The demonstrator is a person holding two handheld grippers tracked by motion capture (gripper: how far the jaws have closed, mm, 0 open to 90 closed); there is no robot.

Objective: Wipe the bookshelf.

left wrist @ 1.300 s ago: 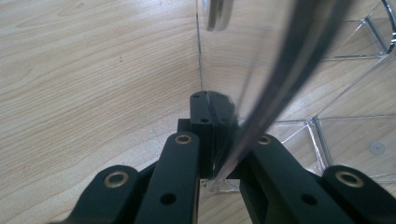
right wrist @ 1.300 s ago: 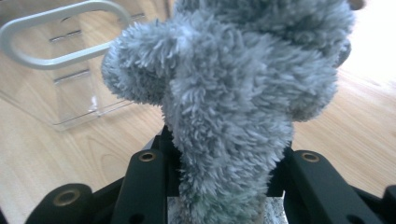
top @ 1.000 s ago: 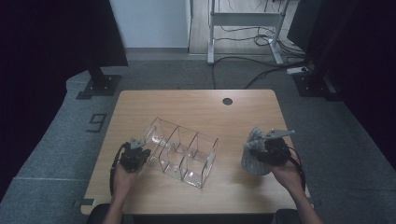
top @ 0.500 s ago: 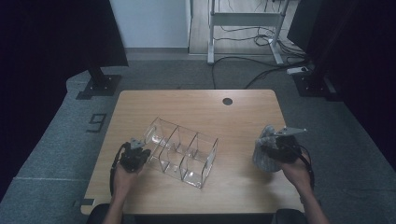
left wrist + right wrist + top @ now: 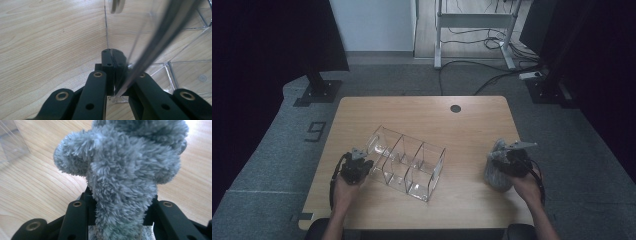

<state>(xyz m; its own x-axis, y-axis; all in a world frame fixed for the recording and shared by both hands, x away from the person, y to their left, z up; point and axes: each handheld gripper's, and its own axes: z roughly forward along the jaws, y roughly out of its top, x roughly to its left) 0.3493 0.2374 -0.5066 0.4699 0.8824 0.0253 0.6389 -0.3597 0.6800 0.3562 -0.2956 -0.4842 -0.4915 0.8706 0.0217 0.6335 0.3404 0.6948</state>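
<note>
Left gripper (image 5: 362, 162) clenched on wall of clear organizer (image 5: 407, 162), mid-table. Right gripper (image 5: 502, 162) grasping grey fluffy cloth (image 5: 122, 175) at organizer's 3 o'clock, well apart. Wiping likely not started.

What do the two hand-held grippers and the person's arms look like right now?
Both hand-held grippers, left and right, have dark bodies, each trailing a black cable looping by the wrist. The right carries a grey three-cornered plate on top. Up close, the jaws are matte black linkages with brass-coloured pivot rivets. The forearms are bare; no sleeves show.
</note>
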